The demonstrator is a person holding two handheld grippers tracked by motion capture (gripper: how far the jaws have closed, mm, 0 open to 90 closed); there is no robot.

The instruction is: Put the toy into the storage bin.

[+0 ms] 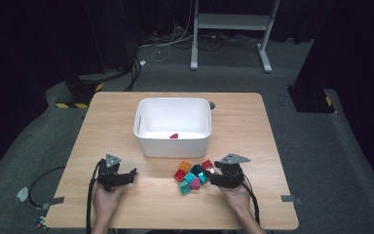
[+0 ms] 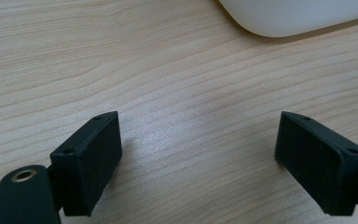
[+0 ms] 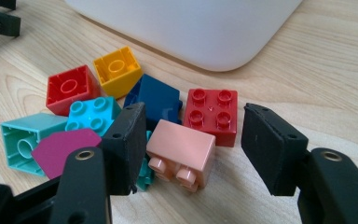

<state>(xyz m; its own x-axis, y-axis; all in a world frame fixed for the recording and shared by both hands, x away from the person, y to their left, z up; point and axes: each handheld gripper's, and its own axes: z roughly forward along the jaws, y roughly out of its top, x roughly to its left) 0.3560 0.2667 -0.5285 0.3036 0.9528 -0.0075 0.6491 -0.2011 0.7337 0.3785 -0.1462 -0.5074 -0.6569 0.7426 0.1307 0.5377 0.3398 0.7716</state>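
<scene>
I see the pink brick point(image 3: 182, 156) lying tipped on its side between the spread jaws of my right tongs point(image 3: 193, 147), studs facing me, its long axis running across the gap from jaw to jaw. The jaws stand wide apart and grip nothing; the left one sits just beside the brick, the right one is clear of it. Touching the brick's far edge is a red 4-stud brick point(image 3: 212, 114), studs up. Left of it crowd a dark blue brick point(image 3: 156, 100), a yellow brick point(image 3: 118, 70), a red hollow brick point(image 3: 71, 88), a teal brick point(image 3: 93, 114), a mint brick point(image 3: 21, 140) and a magenta piece point(image 3: 65, 149). The white bin point(image 1: 173, 129) stands just beyond the pile. My left tongs point(image 2: 198, 154) gape wide over bare bench point(image 2: 121, 60), holding nothing, with open wood all around and to the near edge.
</scene>
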